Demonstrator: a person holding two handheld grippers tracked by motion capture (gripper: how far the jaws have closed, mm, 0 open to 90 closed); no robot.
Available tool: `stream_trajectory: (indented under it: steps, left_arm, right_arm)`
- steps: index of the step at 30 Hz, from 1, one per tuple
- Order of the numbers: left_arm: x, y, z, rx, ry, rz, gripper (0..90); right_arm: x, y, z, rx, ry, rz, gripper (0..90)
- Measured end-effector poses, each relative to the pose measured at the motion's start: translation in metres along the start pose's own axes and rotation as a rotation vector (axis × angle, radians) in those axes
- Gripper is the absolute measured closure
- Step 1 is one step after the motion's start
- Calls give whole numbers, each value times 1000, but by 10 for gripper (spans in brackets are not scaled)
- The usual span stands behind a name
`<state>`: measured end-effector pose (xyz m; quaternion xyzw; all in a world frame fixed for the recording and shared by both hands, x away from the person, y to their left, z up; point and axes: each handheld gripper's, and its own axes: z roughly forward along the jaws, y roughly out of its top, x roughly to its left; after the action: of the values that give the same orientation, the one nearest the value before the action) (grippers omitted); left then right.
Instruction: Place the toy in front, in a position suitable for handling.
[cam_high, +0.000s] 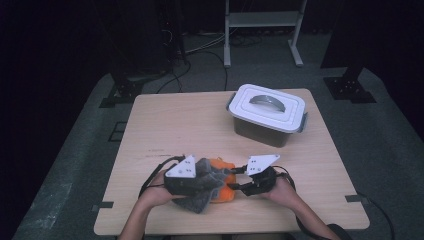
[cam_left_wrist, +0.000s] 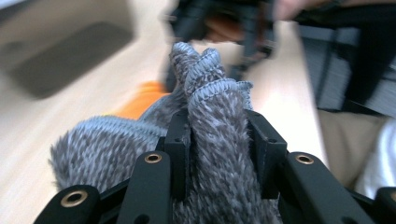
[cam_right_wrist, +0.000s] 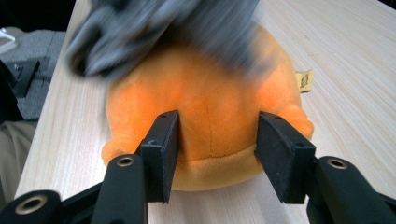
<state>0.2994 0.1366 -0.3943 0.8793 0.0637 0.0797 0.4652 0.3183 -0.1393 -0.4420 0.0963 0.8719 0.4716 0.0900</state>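
An orange plush toy (cam_high: 225, 192) lies near the table's front edge with a grey fuzzy knit cloth (cam_high: 204, 192) draped over its left side. My left gripper (cam_high: 212, 178) comes in from the left, and in the left gripper view it (cam_left_wrist: 217, 122) is shut on a bunched fold of the cloth (cam_left_wrist: 210, 79), with the plush (cam_left_wrist: 144, 100) behind it. From the right, my right gripper (cam_high: 236, 179) meets the plush. In the right gripper view its pads (cam_right_wrist: 163, 149) press into the toy's body (cam_right_wrist: 217, 102), which bulges past both jaws. The blurred cloth (cam_right_wrist: 154, 28) covers the toy's far side.
A white lidded box (cam_high: 267, 112) with a grey handle stands at the back right of the wooden table (cam_high: 165, 120). A small tag (cam_right_wrist: 304, 81) sticks out of the plush. Beyond the table are a white rack's legs (cam_high: 262, 30) and floor cables.
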Motion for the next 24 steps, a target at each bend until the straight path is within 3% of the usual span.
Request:
stream_trajectory:
  steps: [3, 4, 6, 7, 8, 10, 11, 14, 17, 20, 24]
  left_arm:
    - [9, -9, -13, 18, 68, -40, 648]
    - [12, -12, -14, 18, 63, -58, 648]
    - [13, -20, -13, 12, 34, -89, 649]
    - [12, -23, -10, 16, 24, -92, 649]
    - [10, -24, -7, 9, -17, -93, 650]
    - [8, -22, -4, 7, -40, -86, 649]
    - [8, -22, -4, 7, -40, -86, 649]
    - [5, -22, 0, -6, -97, -86, 645]
    - [6, -22, 0, -8, -105, -97, 641]
    - [8, -19, -7, -37, -80, -85, 642]
    - [13, -16, -20, -73, -6, -109, 648]
  right_arm:
    - [-1, -1, 0, 5, 4, 3, 478]
    - [-1, -1, 0, 5, 4, 3, 478]
    - [-3, 1, -3, -1, 17, 14, 453]
    - [-4, 3, -5, -5, 20, 24, 430]
    - [-4, 6, -6, -33, 22, 27, 397]
    - [-3, 7, -4, -27, 14, 17, 378]
    - [-3, 7, -4, -27, 14, 17, 378]
    - [-1, 6, 1, -14, 11, 12, 378]
    - [0, 3, 3, -18, 19, 25, 406]
    - [2, 0, 5, -12, 9, 32, 480]
    - [6, 1, 4, 1, 14, -22, 572]
